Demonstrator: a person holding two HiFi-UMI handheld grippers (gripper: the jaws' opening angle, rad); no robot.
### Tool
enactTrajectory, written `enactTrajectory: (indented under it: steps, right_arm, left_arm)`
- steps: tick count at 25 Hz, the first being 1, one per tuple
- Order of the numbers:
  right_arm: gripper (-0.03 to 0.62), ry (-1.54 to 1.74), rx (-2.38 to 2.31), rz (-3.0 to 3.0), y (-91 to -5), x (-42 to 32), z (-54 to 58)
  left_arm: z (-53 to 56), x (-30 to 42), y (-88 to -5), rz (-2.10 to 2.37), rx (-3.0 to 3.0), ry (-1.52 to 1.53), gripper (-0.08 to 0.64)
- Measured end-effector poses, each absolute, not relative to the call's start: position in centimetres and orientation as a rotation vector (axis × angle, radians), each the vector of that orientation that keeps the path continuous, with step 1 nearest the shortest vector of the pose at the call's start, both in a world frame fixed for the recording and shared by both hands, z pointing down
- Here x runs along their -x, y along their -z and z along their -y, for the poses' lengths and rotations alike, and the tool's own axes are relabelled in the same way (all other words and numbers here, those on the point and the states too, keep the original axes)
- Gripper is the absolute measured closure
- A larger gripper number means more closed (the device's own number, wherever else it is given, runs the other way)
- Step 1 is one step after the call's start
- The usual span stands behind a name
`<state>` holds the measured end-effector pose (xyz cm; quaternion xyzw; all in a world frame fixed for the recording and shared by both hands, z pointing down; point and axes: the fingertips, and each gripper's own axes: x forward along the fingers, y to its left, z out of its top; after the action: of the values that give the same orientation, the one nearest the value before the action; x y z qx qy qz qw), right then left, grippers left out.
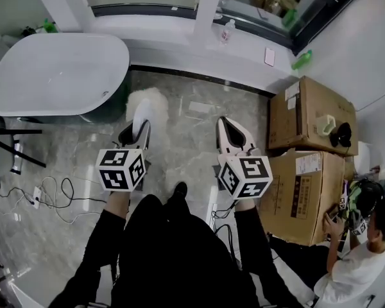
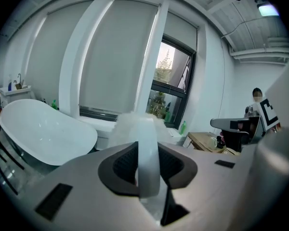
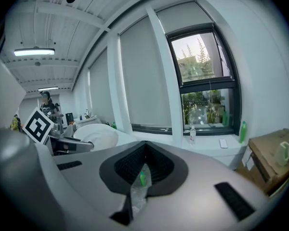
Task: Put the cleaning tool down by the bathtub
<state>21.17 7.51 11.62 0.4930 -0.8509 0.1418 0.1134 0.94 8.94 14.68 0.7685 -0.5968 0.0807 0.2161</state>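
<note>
Two grippers: the left gripper (image 1: pixel 136 132) pinches the white handle of the one fluffy duster (image 1: pixel 147 102), whose head points forward near the end of the single white bathtub (image 1: pixel 58 76). The right gripper (image 1: pixel 234 133) is pressed together, empty. Two cardboard boxes (image 1: pixel 311 111) stand at the right.

White fluffy duster (image 1: pixel 149 105), handle in left tongs (image 1: pixel 136 132), beside bathtub (image 1: pixel 58 72)

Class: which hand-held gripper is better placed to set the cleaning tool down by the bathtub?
Left: the left hand-held gripper clamps the cleaning tool, and the bathtub lies on its side.
</note>
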Motion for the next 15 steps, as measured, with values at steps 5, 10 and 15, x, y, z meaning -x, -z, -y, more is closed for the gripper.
enactTrajectory:
  steps: [5, 10, 15]
  right_arm:
    - [0.594, -0.424, -1.416, 2.513, -12.0, -21.4, -6.1]
    - [0.593, -0.419, -1.371, 2.514, -12.6, -20.4, -3.5]
    - [0.594, -0.405, -1.321, 2.506, -13.6, -19.0, 0.9]
  left_arm:
    - [-7.4, -1.1, -15.3, 1.700, -2.081, -0.246, 0.465]
    - [-5.3, 0.7, -16.4, 1.759, -1.999, -0.251, 0.465]
    - [-1.9, 2.2, -18.8, 1.765, -1.938, -0.265, 0.465]
